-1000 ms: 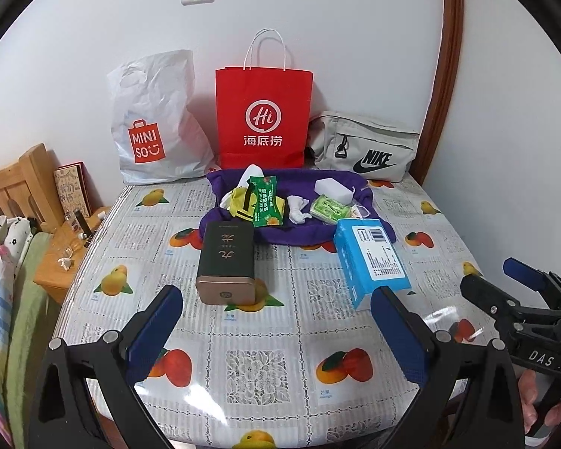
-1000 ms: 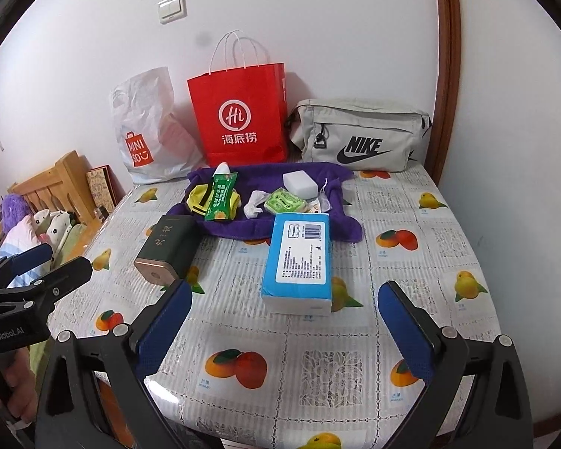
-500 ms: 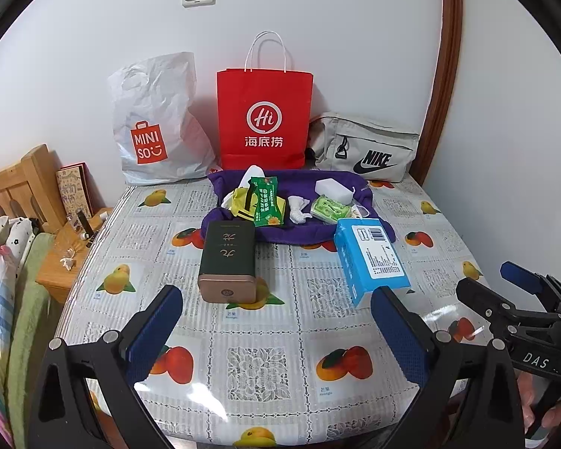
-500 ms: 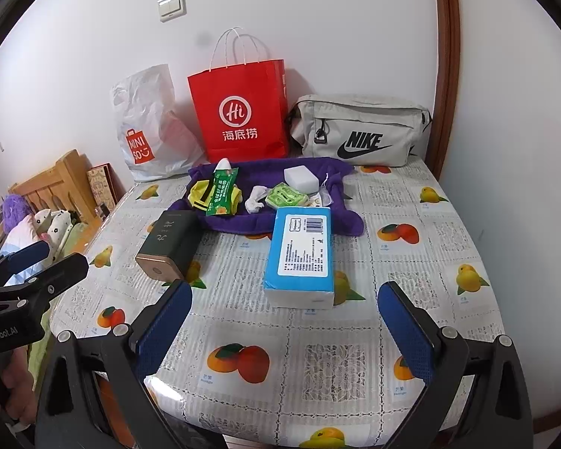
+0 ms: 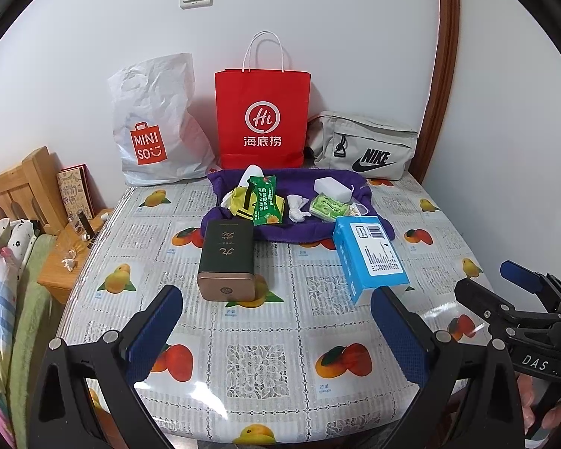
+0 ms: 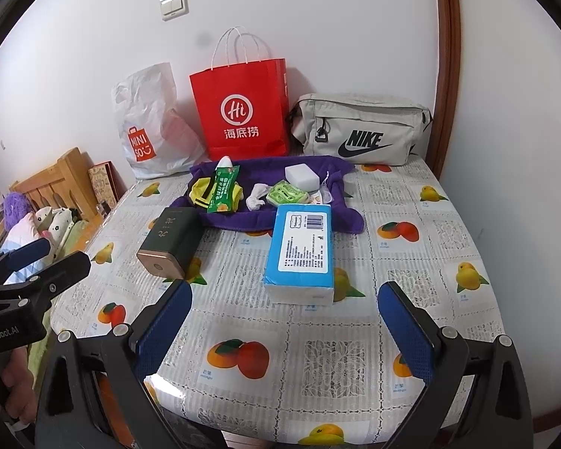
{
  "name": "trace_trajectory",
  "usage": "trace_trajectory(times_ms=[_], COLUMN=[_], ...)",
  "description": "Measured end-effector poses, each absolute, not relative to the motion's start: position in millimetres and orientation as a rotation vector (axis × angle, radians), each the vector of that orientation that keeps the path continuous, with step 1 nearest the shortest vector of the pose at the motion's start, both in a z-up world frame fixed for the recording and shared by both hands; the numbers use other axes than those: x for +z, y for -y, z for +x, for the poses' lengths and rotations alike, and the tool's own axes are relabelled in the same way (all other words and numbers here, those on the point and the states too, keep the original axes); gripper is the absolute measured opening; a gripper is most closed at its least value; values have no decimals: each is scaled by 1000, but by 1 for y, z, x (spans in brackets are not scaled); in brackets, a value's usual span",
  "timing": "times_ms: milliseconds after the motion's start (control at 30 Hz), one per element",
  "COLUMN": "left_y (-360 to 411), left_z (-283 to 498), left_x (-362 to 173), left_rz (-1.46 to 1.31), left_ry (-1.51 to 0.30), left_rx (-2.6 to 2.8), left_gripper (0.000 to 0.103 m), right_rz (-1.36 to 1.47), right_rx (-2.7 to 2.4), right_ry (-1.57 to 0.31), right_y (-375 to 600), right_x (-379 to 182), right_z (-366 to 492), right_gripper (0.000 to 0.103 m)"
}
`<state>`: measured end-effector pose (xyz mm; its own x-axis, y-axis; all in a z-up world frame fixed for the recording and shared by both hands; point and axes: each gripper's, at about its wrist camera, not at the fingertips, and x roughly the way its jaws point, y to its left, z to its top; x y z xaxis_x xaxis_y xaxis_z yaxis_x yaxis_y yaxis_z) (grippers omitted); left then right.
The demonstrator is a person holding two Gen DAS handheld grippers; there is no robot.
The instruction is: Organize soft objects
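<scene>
A purple cloth [image 5: 303,183] [image 6: 265,220] lies at the back of the table and carries a green packet [image 5: 266,205] [image 6: 222,190], a yellow pouch [image 5: 239,204], a crumpled white tissue [image 5: 297,207], a green wipes pack [image 5: 327,207] [image 6: 286,195] and a white sponge block [image 5: 333,189] [image 6: 301,176]. A blue tissue pack [image 5: 370,258] [image 6: 303,250] lies in front of the cloth. My left gripper [image 5: 276,336] and right gripper [image 6: 284,329] hover open over the table's near edge, both holding nothing.
A dark green box [image 5: 228,258] [image 6: 170,243] lies left of the tissue pack. A white MINISO bag [image 5: 153,123], a red paper bag [image 5: 263,119] and a grey Nike bag [image 5: 362,146] stand against the wall. A wooden headboard [image 5: 15,191] and bedding flank the table's left side.
Both grippers have drawn back and risen slightly, so the table items sit a little lower and farther in view. Nothing on the table has moved.
</scene>
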<state>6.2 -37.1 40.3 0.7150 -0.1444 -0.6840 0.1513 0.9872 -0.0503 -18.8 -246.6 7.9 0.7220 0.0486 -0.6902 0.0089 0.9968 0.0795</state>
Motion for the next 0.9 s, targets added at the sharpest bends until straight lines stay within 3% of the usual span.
trace_trajectory(times_ms=[900], left_y=[36], left_z=[2], left_x=[43], left_rz=[7], left_ry=[-754], left_rx=[-161], left_gripper=[102], right_rz=[87], right_rx=[21], right_ry=[-757], right_y=[247], right_x=[11], right_z=[-24], right_gripper=[99])
